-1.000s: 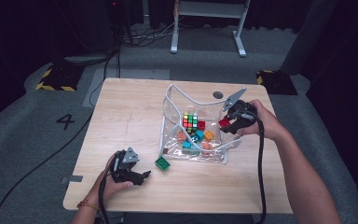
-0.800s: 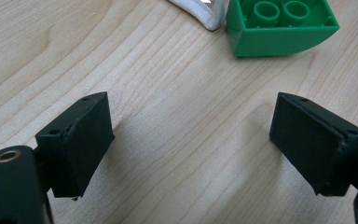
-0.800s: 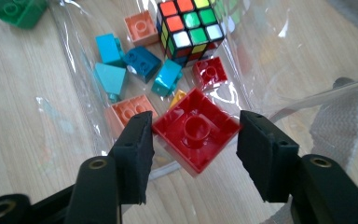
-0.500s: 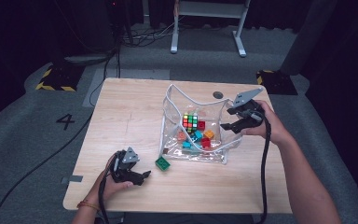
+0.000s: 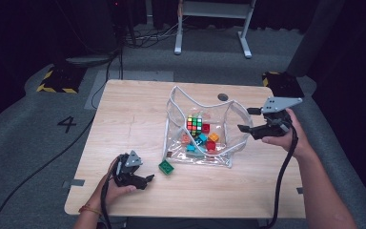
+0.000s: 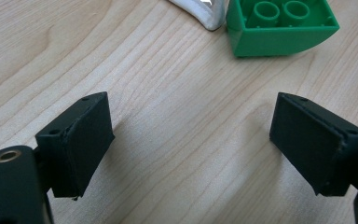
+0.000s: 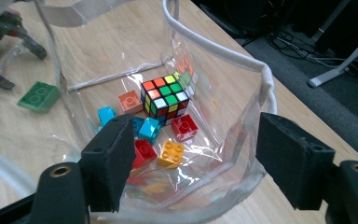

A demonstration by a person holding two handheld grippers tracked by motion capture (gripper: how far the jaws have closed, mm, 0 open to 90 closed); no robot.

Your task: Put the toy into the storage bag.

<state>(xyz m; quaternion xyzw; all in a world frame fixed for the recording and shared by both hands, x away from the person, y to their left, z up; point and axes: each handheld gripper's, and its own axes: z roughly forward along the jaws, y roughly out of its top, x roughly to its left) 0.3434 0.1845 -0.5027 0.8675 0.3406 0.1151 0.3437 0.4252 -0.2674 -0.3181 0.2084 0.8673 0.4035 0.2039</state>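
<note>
Left gripper view — green brick studs-up, left tool wide open, empty.

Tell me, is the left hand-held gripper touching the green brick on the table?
Apart. In the left gripper view, the left hand-held gripper stands open, with bare table between its jaws and the green brick ahead.

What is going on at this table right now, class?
A person holds a gripper in each hand at a wooden table. The right gripper sits open at the rim of a clear plastic bag holding a puzzle cube and small coloured bricks. The left gripper, jaws wide apart, rests low near a green brick lying on the table outside the bag. Neither gripper holds anything.
</note>
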